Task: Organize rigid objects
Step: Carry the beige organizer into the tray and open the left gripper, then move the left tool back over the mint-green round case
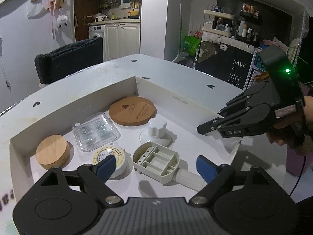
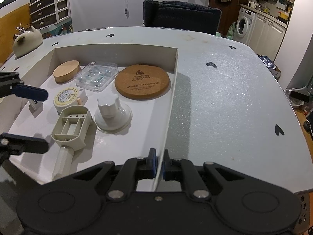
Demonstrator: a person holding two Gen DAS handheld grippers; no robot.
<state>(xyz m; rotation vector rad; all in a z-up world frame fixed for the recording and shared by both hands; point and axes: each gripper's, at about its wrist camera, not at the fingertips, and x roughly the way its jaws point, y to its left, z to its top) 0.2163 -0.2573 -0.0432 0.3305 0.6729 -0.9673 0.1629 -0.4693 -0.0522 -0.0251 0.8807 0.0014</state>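
Left gripper [image 1: 155,165] jaws spread wide, nothing pinched, hovering above beige compartment holder [image 1: 156,161] lying in white box [image 2: 117,51]. Right gripper [image 2: 159,163] clamped on box's side wall. Cork coaster [image 2: 142,82], wood lid [image 2: 66,71], clear case [image 2: 96,75], white knob [image 2: 109,105], round dial [image 2: 65,97] all inside box.

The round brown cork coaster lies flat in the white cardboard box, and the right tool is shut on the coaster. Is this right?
Not quite. The round brown cork coaster does lie flat in the white cardboard box, but the right tool is shut on the box's thin side wall, not the coaster. The right wrist view shows it.
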